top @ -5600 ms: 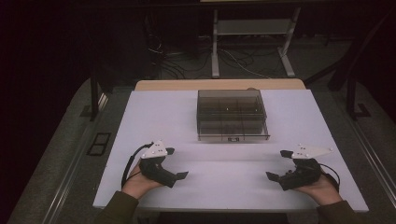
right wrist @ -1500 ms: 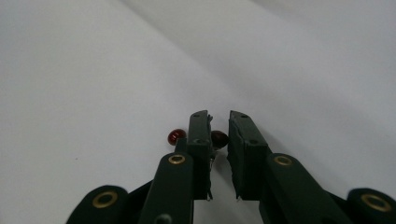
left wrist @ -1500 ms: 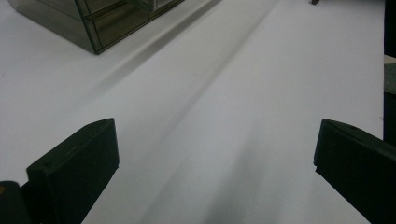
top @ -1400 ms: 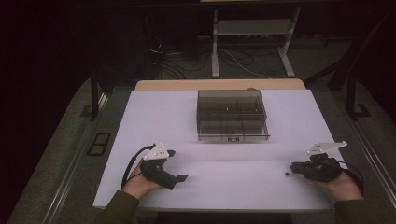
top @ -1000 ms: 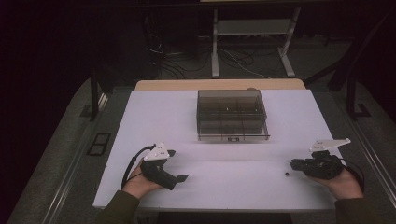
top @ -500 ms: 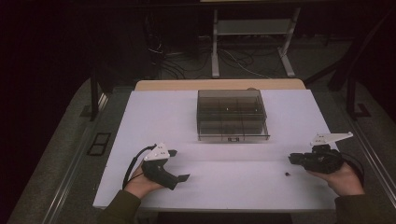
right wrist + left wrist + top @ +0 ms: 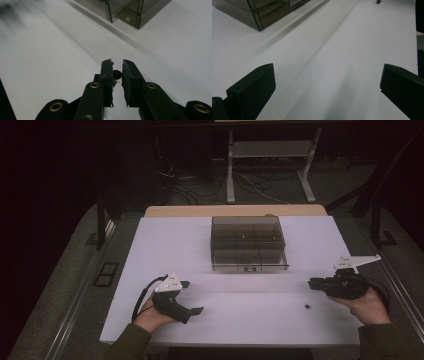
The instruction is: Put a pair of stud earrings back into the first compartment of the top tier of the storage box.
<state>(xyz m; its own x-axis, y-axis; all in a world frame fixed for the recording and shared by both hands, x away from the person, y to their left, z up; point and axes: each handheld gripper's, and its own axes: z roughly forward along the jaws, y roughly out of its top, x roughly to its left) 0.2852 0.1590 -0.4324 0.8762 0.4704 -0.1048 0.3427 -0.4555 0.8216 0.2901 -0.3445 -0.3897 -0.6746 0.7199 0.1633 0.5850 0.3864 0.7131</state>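
My right gripper (image 7: 311,283) hangs a little above the table's right side, pointing left. In the right gripper view its jaws (image 7: 117,62) stand nearly together, with a small dark brown round piece (image 7: 117,74) pinched between the pads. A similar small dark piece (image 7: 307,307) lies on the white table just in front of that gripper; the left gripper view has it far off as a small dark piece (image 7: 378,1). My left gripper (image 7: 192,297) rests on the table at the near left, jaws wide apart (image 7: 328,68) with only bare table between them.
A smoky clear compartment box (image 7: 248,242) stands at the middle back of the white table (image 7: 165,245), with several sections. The box's corner (image 7: 130,10) lies ahead of the right gripper, and the box (image 7: 262,12) shows at the left gripper view's top left. Dark floor and cables lie beyond.
The right hand has lifted its gripper slightly off the table, jaws still together. The loose dark piece stays where it lay. The left hand has not moved.
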